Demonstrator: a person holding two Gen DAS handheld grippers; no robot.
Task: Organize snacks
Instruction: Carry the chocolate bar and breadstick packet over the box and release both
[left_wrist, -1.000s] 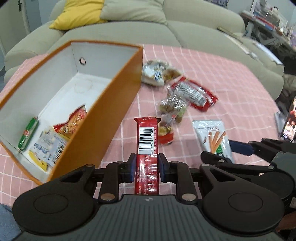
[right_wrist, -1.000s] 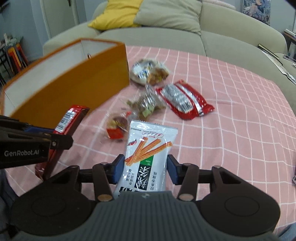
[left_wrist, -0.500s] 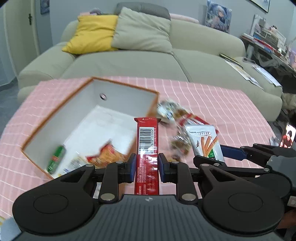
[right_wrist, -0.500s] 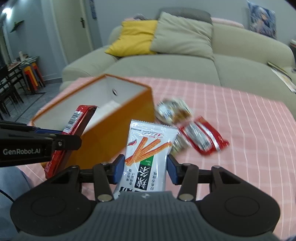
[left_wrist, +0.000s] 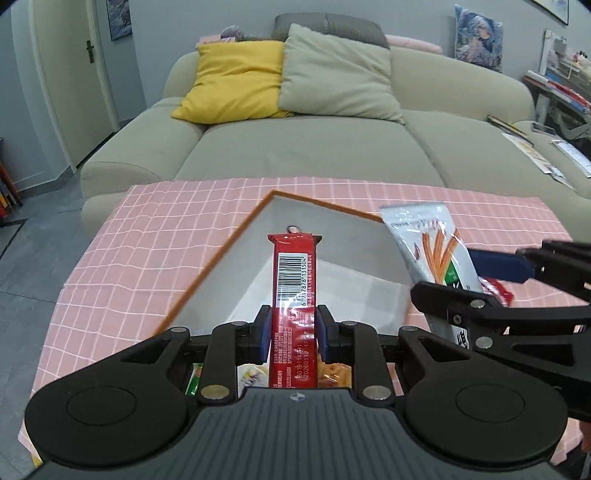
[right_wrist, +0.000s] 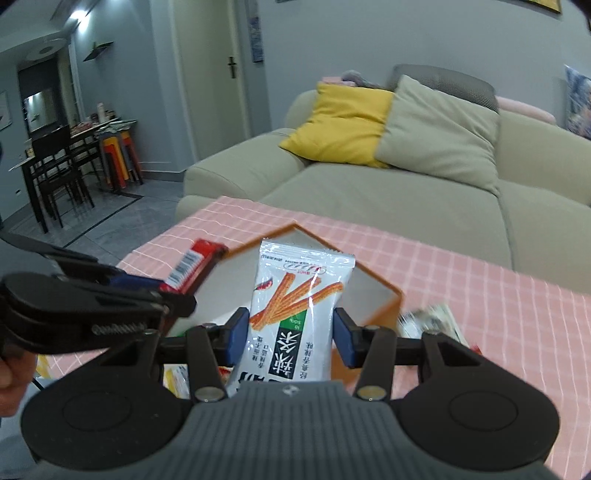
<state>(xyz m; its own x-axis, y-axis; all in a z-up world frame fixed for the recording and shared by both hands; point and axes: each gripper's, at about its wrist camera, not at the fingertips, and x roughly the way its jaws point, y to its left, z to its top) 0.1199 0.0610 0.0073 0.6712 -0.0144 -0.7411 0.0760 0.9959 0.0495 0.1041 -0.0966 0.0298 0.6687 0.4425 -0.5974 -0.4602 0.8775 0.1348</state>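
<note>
My left gripper (left_wrist: 291, 328) is shut on a long red snack bar (left_wrist: 294, 280) with a barcode, held upright over the open orange box (left_wrist: 218, 266). My right gripper (right_wrist: 290, 338) is shut on a white packet of snack sticks (right_wrist: 295, 306), raised above the same orange box (right_wrist: 388, 291). In the left wrist view that white packet (left_wrist: 428, 247) and the right gripper (left_wrist: 476, 295) hang at the box's right rim. In the right wrist view the red bar (right_wrist: 192, 264) and the left gripper (right_wrist: 147, 291) are on the left. Several snacks lie in the box bottom, mostly hidden behind the grippers.
The box stands on a table with a pink checked cloth (left_wrist: 122, 251). A loose snack packet (right_wrist: 432, 321) lies on the cloth right of the box. A beige sofa (left_wrist: 295, 147) with a yellow cushion stands behind the table. A hand (right_wrist: 11, 384) shows at the left edge.
Both grippers rose with their snacks and moved over the box. The view tilted up, so the sofa and room now fill the upper frame and the loose snacks slid out of sight.
</note>
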